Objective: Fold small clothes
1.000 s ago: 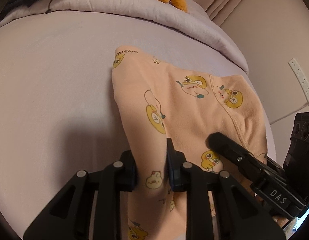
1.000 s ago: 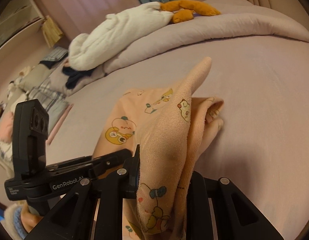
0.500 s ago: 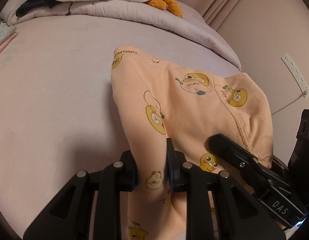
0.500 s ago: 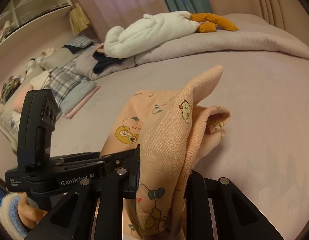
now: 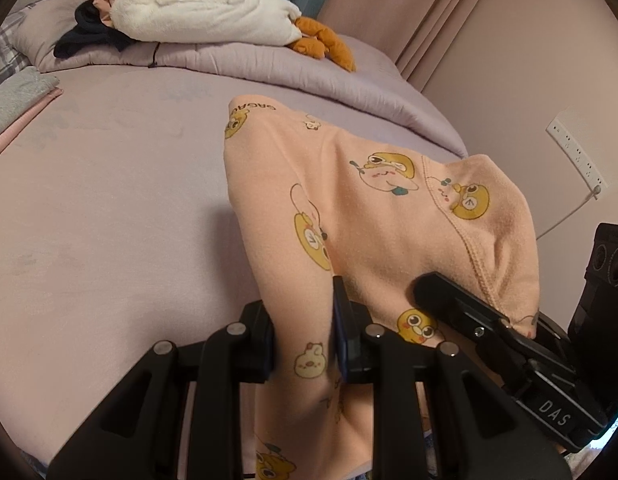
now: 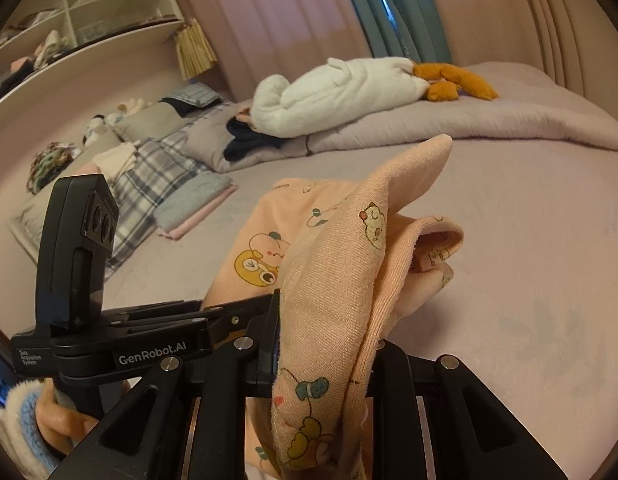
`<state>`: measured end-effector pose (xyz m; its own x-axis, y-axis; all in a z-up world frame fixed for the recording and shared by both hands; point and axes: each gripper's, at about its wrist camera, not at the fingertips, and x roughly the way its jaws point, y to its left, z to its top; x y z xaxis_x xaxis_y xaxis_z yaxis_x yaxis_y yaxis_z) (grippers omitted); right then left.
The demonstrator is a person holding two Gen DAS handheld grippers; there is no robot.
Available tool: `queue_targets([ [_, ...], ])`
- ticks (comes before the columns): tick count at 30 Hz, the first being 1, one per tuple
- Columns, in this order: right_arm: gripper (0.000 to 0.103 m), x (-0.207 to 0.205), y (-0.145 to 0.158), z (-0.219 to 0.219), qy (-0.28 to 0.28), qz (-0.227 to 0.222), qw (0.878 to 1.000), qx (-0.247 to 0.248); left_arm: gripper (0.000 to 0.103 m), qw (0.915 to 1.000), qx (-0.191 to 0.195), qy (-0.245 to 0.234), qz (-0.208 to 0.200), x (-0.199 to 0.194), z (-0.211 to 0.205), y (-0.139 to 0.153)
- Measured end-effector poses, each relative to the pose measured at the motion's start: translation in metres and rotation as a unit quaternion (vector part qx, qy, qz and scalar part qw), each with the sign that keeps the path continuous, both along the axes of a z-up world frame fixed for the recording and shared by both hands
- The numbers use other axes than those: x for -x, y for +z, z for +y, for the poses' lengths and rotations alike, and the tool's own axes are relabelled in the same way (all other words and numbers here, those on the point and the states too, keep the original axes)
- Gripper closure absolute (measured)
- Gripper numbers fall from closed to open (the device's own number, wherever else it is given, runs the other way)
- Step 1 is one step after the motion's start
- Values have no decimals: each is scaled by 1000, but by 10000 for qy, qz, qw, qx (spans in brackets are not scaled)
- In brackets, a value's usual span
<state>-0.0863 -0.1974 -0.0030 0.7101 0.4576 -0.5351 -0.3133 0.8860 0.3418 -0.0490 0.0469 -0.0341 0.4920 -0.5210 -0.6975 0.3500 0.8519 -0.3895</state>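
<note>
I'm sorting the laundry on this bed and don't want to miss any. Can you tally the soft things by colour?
Peach printed garment, held in both the left gripper and right gripper: 1
White plush with orange feet: 1
Dark garment: 1
Grey and pink folded pieces: 2
Total: 5

Garment [image 5: 381,216] was peach with yellow cartoon-animal prints. Grippers [image 5: 305,336] were black. Sheet [image 5: 109,200] and duvet [image 5: 269,68] were lilac. Plush [image 5: 205,12] was white with orange feet. Pillow [image 6: 149,184] was grey plaid.
</note>
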Motion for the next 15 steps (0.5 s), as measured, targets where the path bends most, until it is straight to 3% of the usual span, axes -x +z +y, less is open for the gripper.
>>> queue_targets([
  [15,81,11,8,31,347,-350,9981,362,80,9995,-36,263,-172,17,27,11],
])
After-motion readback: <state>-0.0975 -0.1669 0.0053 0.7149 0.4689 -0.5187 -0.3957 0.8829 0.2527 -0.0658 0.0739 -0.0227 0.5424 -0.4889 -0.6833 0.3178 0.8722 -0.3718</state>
